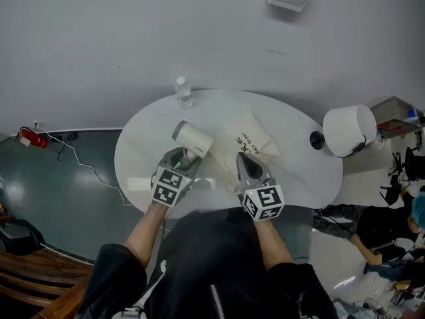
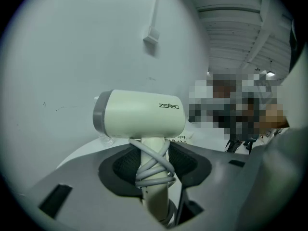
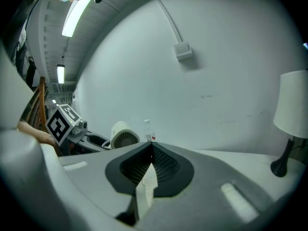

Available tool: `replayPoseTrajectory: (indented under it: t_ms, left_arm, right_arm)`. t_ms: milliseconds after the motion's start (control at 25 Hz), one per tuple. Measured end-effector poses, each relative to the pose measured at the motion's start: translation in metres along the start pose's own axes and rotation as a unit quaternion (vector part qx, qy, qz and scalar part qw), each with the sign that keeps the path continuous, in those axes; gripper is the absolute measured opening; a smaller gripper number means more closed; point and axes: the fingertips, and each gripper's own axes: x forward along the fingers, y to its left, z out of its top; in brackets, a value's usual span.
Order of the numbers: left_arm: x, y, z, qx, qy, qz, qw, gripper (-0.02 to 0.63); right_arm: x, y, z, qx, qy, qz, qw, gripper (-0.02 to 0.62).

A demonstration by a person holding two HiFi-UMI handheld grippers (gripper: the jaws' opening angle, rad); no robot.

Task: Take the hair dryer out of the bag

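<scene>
Left gripper point(image 2: 155, 161) clamped on hair dryer point(image 2: 139, 113)

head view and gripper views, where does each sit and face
Head view: on the head, steeply down at white oval table; forearms, left gripper, right gripper show.
Left gripper view: on left gripper, towards pale wall; its jaws grip cream plastic hair dryer.
Right gripper view: on right gripper, towards wall; its jaws pinch cream cloth bag.
Shared: all three show the hair dryer.

Cream hair dryer point(image 2: 139, 113), cord round handle, outside cream bag point(image 1: 254, 138)
</scene>
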Motion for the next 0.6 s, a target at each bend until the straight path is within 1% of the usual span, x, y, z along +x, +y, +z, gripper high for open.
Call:
replayPoseTrajectory:
  t_ms: [80,200,440,600]
  left_arm:
    - [-0.001,-0.002,0.007,0.002,-0.008,-0.001,1.0,0.184]
    - [-0.002,-0.004,0.015,0.004,-0.018,-0.003,0.9998,0.184]
    - [-0.003,-0.005,0.021,0.007,-0.026,-0.006,0.9996,0.184]
    - [-0.003,-0.006,0.02,0.008,-0.023,-0.007,0.9997,0.184]
  right_arm:
    - [-0.002,0.002,0.01,-0.006,-0.017,0.001,1.0,0.003]
    - [-0.004,0.002,0.017,-0.011,-0.028,-0.002,1.0,0.003]
    - [-0.008,-0.002,0.018,-0.011,-0.034,-0.011,0.999,0.003]
    - [-0.007,-0.003,0.015,-0.011,-0.027,-0.014,0.999,0.003]
